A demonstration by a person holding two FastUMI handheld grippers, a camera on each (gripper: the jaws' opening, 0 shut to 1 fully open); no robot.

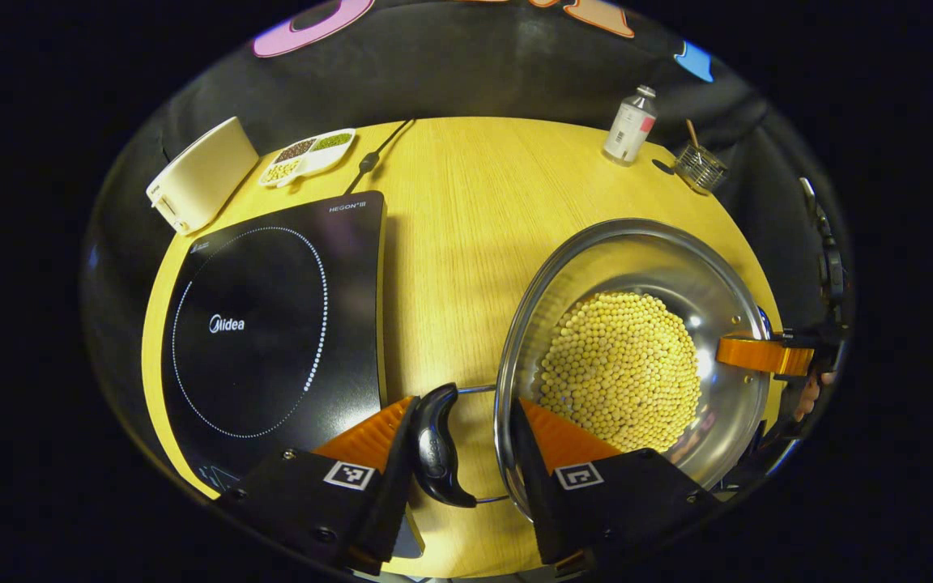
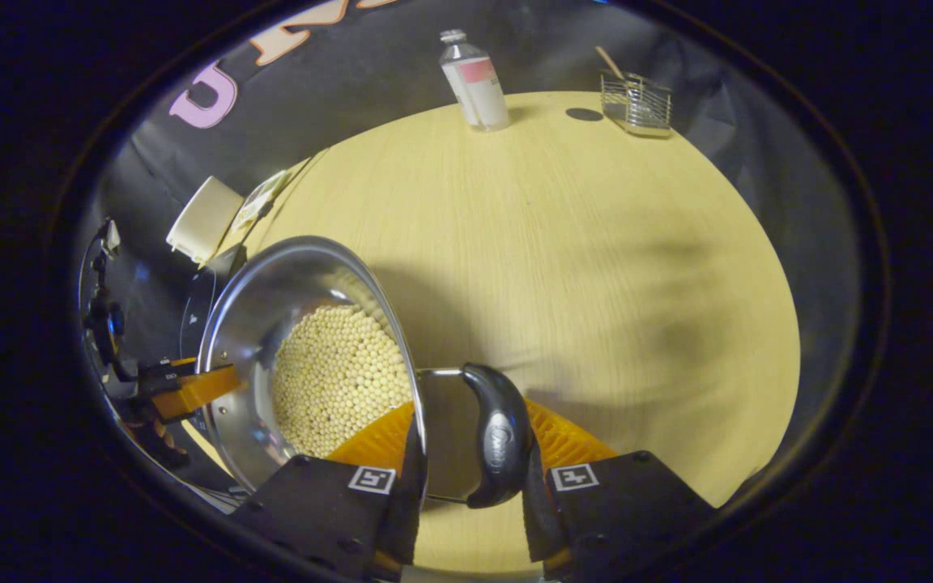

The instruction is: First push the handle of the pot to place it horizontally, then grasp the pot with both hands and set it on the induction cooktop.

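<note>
A steel pot [image 1: 636, 251] with yellow beans [image 1: 620, 372] in it is on the right half of the wooden table [image 1: 466, 210], right of the black induction cooktop [image 1: 272, 324]. My left gripper [image 1: 466, 405] is shut across the pot's near side, one finger against the black handle [image 1: 434, 445] and the other inside the wall. Across the pot, my right gripper [image 1: 762, 355] reaches in over the rim. In the right gripper view my right gripper [image 2: 470, 421] clamps the other black handle [image 2: 499, 437] and the pot [image 2: 272, 291] wall the same way, and my left gripper [image 2: 191, 389] is at the far rim. Whether the pot rests on the table I cannot tell.
A white box [image 1: 201, 174] and a divided dish of grains [image 1: 308, 155] sit behind the cooktop, with a cable [image 1: 369, 158] running back. A bottle [image 1: 630, 125] and a wire basket [image 1: 700, 168] stand at the far right edge. Bare wood lies between pot and cooktop.
</note>
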